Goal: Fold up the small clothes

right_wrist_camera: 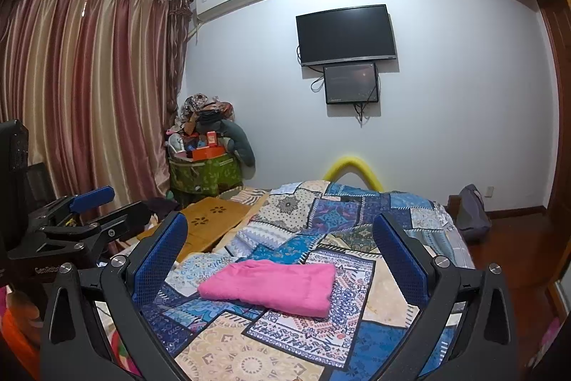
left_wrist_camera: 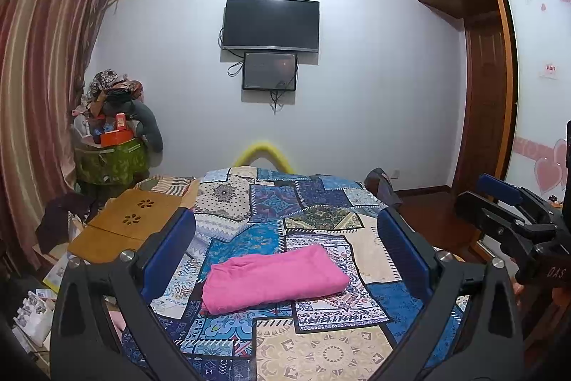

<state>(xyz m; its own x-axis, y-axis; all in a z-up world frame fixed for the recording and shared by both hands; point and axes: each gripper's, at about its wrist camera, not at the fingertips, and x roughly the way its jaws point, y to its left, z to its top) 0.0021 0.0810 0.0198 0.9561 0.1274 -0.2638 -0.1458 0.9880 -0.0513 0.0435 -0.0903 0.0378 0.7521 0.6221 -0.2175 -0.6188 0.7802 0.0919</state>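
In the left wrist view, the left claw (left_wrist_camera: pixel 285 238) hung spread wide, empty, its blue ribbed pads (left_wrist_camera: pixel 167 247) framing a folded pink knit garment (left_wrist_camera: pixel 273 279) lying flat on the patchwork-printed bedspread (left_wrist_camera: pixel 321 349). In the right wrist view, the right claw (right_wrist_camera: pixel 280 245) was likewise spread above that soft rectangular garment (right_wrist_camera: pixel 271 286).

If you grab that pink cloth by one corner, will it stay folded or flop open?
The pink cloth would probably flop open: it looks soft, with rounded, puffy folds. It seems light and would likely slide on the patchwork bedspread rather than roll. Both grippers are open, not touching it.
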